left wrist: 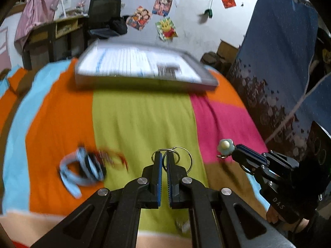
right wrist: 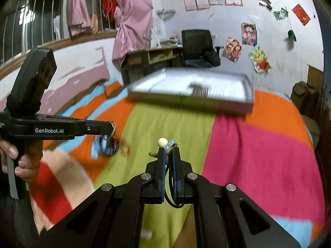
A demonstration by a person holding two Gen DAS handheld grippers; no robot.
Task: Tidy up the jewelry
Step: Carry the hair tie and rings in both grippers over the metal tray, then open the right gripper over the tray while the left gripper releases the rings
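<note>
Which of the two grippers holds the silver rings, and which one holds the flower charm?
The left gripper pinches the silver rings. The right gripper holds the pale blue flower charm with a cream centre.

Bed covered by striped blanket (left wrist: 142,119), bands of blue, orange, lime green, pink. Grey tray-like jewelry box (left wrist: 142,66) lies flat at far end, across orange, green and pink bands. Blurred pile of blue and dark bands plus reddish cord (left wrist: 89,165) lies near left, on orange band at green edge. Small pale item (right wrist: 147,234) on green, near edge, blurred.
</note>
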